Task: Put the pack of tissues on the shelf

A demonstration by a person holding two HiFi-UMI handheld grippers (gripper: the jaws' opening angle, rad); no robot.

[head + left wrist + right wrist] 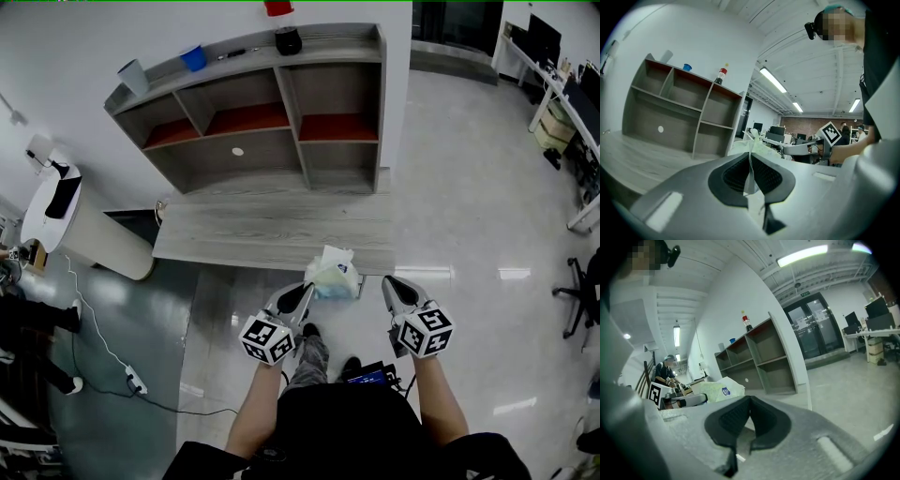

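Two tools show low in the head view, either side of the pale green pack of tissues (333, 274) with a white tuft on top. The pack sits at the near edge of the low grey wood-grain worktop (262, 230); whether it rests there or hangs clear, I cannot tell. The left tool (302, 296) reaches its left side. The right tool (393, 287) stands just beside the pack, apart from it. Beyond the worktop rises the grey wooden shelf (292, 122) with red-backed upper bays.

From the left gripper view, the left tool (751, 158) is clamped on a thin white flap of the wrapper, with the pale bulk of the pack (757, 146) just past the pad tips. The shelf (701, 117) lies ahead and to the left, well apart.

From the right gripper view, the right tool (750, 401) has its jaws together with nothing between them. The pack (717, 390), which has a small blue label, lies off to its left.

The hold looks like a mere pinch on film, so the flap could slip or tear. I would carry the pack slowly and level, without swinging it. Opening the right tool and steadying the far side would share the load. Enter a bay squarely, and set the pack flat on the board before letting go
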